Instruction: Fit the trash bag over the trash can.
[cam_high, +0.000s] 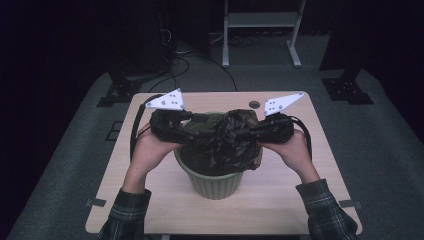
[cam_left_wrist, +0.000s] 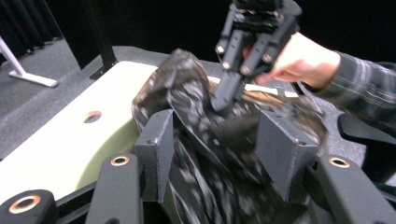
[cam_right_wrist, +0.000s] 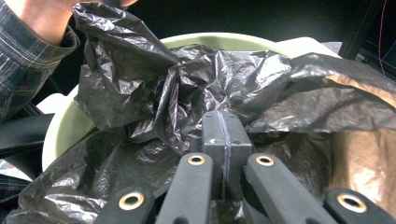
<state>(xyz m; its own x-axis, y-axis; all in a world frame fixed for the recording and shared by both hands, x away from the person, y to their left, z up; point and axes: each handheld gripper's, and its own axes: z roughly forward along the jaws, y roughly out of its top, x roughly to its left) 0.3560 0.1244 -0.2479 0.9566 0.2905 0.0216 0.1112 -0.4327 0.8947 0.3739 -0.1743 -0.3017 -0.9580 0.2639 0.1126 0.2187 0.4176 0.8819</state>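
Hands level over the green bin (cam_high: 215, 185): right tool (cam_high: 245, 134) pinches the black bag (cam_high: 225, 145); left tool (cam_high: 192, 122) gapes around it.

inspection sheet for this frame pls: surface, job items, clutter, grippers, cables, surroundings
Surface: light wood table, round hole near the far edge.
Job's things: green bin mid-table; black bag bunched over its mouth, partly inside.
Clutter: nothing seen.
Grippers: left gripper open, jaws either side of the bag; right gripper shut on the bag.
Cables: one trails from each gripper; more cables on the floor beyond the table.
Surroundings: grey carpet, white frame at the back, dark stand feet, black backdrop.
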